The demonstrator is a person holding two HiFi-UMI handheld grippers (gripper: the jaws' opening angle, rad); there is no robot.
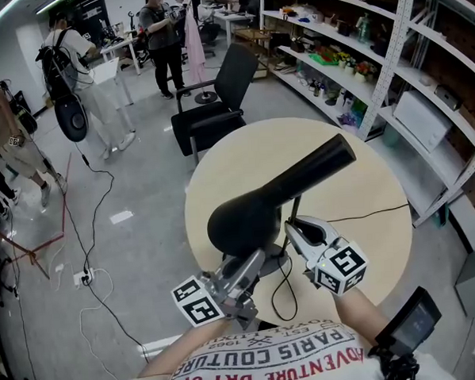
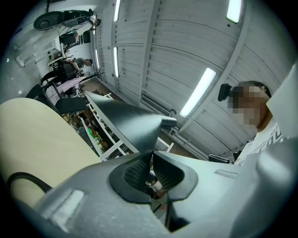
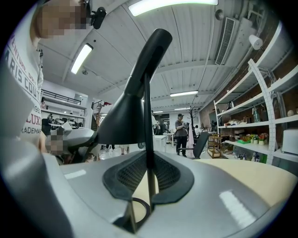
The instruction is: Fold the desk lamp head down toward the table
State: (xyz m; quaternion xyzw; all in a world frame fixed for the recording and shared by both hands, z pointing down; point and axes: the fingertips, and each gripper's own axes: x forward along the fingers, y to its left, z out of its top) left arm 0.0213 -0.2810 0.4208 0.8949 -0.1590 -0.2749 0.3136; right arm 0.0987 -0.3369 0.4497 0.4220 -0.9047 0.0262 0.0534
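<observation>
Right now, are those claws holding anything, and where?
Both hold the lamp: the left claw pinches the rim of its head, and the right claw grips its thin stem.

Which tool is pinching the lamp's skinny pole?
The right tool: its jaws are shut on the thin black pole. The left tool grips the edge of the lamp shade instead.

A round, pale table (image 1: 252,157) is standing on the grey floor (image 1: 144,230). A black desk lamp (image 1: 270,203) is sitting on its near part, its cord (image 1: 368,212) trailing right to the edge.
</observation>
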